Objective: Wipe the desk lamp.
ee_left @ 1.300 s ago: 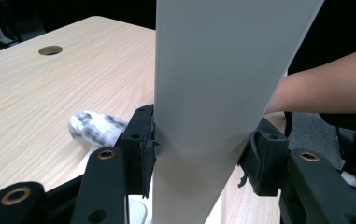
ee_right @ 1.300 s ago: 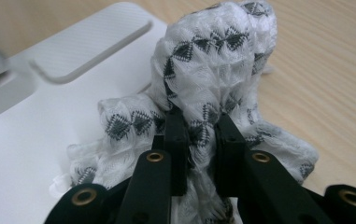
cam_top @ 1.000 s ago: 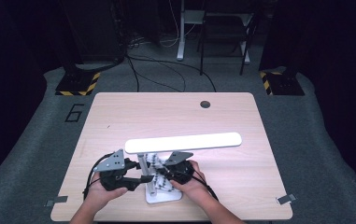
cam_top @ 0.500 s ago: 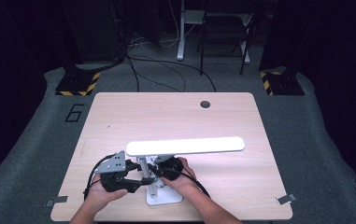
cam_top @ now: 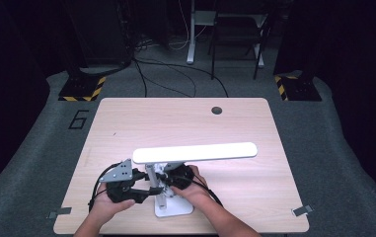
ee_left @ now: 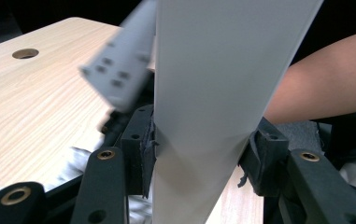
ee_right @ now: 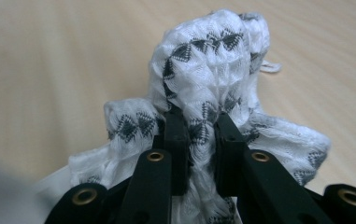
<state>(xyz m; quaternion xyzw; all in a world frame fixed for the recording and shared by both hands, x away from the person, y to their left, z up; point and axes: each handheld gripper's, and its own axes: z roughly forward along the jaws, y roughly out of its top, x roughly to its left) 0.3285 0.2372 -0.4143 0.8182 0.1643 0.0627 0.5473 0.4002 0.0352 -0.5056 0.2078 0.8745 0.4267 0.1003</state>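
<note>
Cloth (ee_right: 203, 93) sits pinched in your right gripper (ee_right: 199, 128) for wiping, low in frame, while your left gripper (ee_left: 196, 158) clamps the lamp (ee_left: 213, 93) post to steady it.

Your rig — black two-jaw grippers, bare forearms

Your left gripper (cam_top: 148, 190) carries a grey three-cornered plate; right gripper (ee_right: 198, 135) jaws are black with brass-ringed screw holes — black cables trail.

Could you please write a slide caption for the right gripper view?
Right tongs shut on a bunched white cloth with black triangle pattern, above the wooden table.
</note>
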